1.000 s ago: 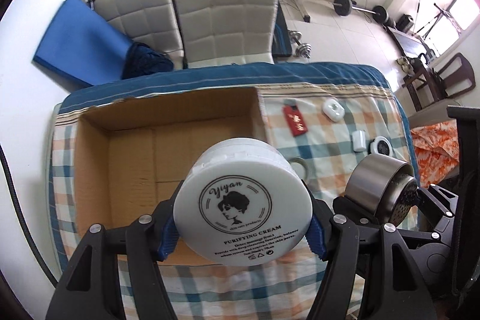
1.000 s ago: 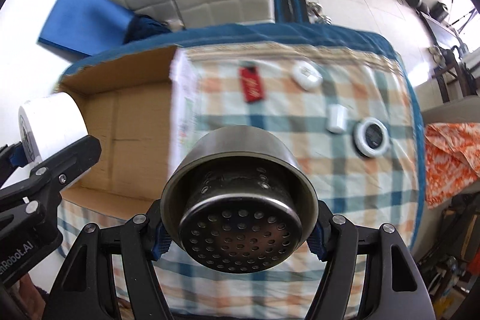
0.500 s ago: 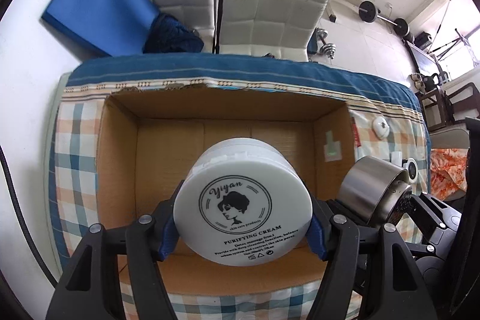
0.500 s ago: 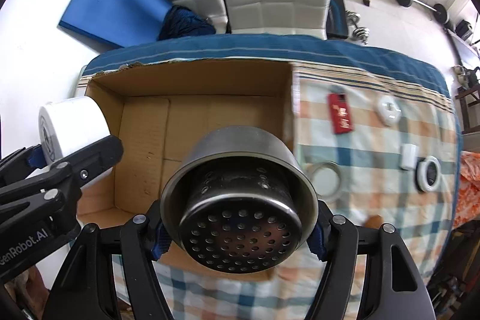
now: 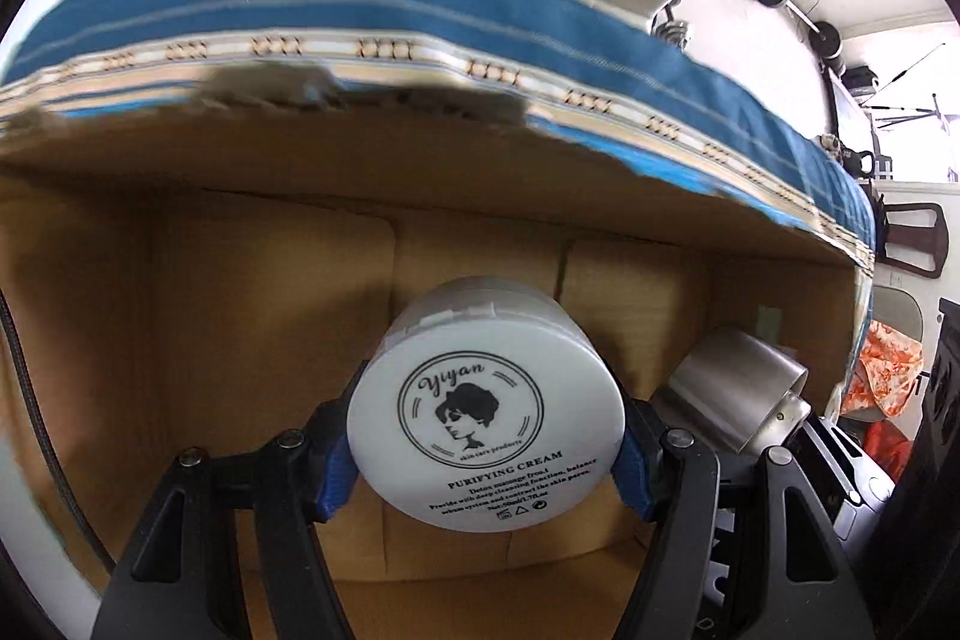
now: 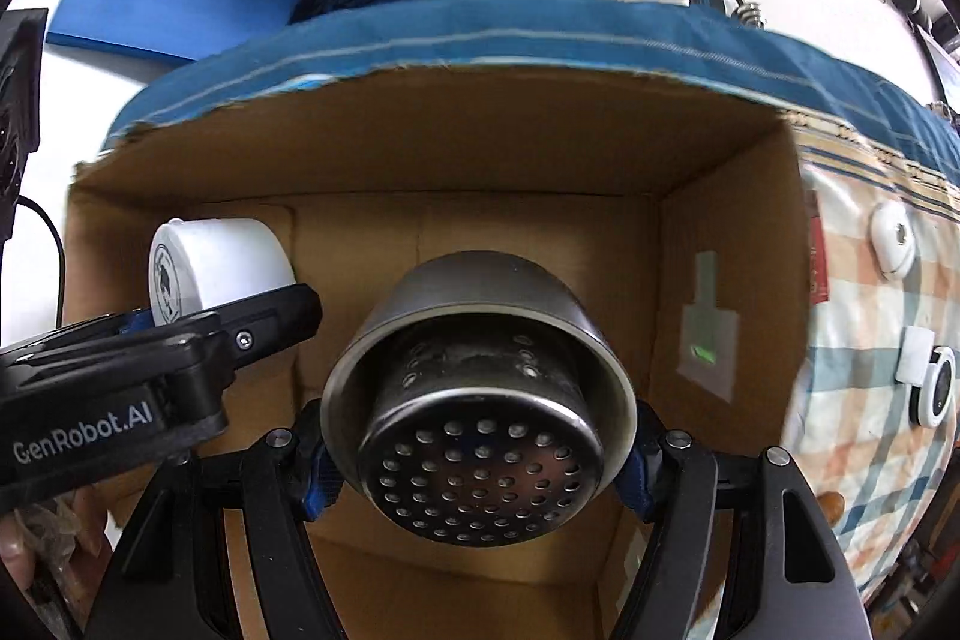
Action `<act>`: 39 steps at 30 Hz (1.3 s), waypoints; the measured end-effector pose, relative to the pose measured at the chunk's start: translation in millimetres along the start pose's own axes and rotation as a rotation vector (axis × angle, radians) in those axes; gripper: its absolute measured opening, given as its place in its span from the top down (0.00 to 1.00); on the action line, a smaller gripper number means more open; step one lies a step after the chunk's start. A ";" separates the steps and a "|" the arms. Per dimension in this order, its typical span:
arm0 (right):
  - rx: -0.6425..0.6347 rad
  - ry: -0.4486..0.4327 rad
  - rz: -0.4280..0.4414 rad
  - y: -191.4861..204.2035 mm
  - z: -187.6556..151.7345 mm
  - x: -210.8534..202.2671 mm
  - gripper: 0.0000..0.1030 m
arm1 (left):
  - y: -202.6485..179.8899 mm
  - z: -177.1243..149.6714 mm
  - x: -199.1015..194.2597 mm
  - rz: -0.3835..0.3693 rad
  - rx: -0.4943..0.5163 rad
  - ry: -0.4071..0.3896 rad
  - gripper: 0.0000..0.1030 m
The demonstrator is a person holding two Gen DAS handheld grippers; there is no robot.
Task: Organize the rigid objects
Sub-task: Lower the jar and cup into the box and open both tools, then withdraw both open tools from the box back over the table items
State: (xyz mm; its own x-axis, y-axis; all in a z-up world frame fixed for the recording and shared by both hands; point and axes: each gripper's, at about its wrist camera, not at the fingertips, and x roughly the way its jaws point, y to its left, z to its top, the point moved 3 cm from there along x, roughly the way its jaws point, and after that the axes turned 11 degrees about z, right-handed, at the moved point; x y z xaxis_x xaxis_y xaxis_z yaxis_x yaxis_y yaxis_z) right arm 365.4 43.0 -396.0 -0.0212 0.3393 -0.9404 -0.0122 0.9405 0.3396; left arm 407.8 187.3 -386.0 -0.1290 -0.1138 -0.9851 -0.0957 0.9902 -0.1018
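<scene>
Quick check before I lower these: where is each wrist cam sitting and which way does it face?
Left wrist: on the left gripper, facing down into the cardboard box; black fingers clamp the white cream jar.
Right wrist: on the right gripper, facing into the same box; its fingers clamp the perforated steel strainer, with a fingertip at lower left.
Shared: the box, both held items, the blue-edged tablecloth.

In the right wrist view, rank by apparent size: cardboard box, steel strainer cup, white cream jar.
1. cardboard box
2. steel strainer cup, inflated by nearness to the camera
3. white cream jar, partly hidden by the left gripper
</scene>
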 end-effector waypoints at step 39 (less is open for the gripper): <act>-0.032 0.053 -0.044 9.2 -46.8 -20.1 0.18 | 13.9 -86.6 -80.1 0.150 0.020 -0.047 0.14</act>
State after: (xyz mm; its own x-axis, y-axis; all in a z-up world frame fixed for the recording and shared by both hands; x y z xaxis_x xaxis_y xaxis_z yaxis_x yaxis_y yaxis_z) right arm 319.0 44.0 -373.2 -0.0724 0.2954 -0.9526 -0.0463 0.9531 0.2991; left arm 331.3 203.2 -296.5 -0.0935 0.0394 -0.9948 -0.0586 0.9973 0.0450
